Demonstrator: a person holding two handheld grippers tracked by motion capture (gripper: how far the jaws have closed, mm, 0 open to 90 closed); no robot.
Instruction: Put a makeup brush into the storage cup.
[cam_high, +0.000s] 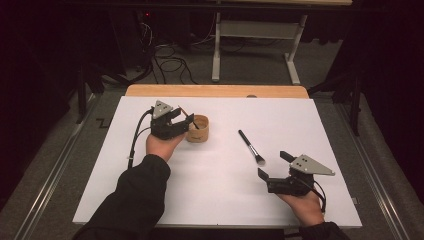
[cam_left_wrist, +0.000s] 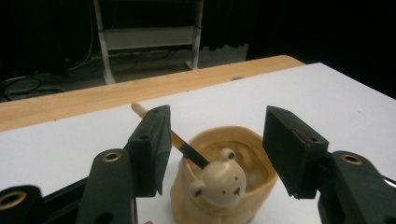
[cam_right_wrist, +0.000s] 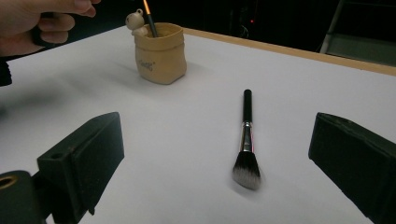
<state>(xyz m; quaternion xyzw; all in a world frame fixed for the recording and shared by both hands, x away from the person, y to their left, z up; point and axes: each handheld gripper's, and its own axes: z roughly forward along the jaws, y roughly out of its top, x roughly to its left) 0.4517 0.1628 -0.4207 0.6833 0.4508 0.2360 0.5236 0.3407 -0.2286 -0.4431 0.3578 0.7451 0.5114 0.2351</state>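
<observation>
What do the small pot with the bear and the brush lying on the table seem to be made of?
Pot with the bear: probably glazed ceramic; tan, smooth, soft shine, moulded folds.
Brush: black glossy handle, likely plastic or lacquered wood; shiny metal-looking collar; soft dark bristles with pale tips.

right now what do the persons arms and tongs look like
Both tongs, left and right, are black with blocky jaws, brass-ringed holes in the left jaw arms, a grey three-cornered plate on top and a black trailing cable. Dark long sleeves cover the forearms.
</observation>
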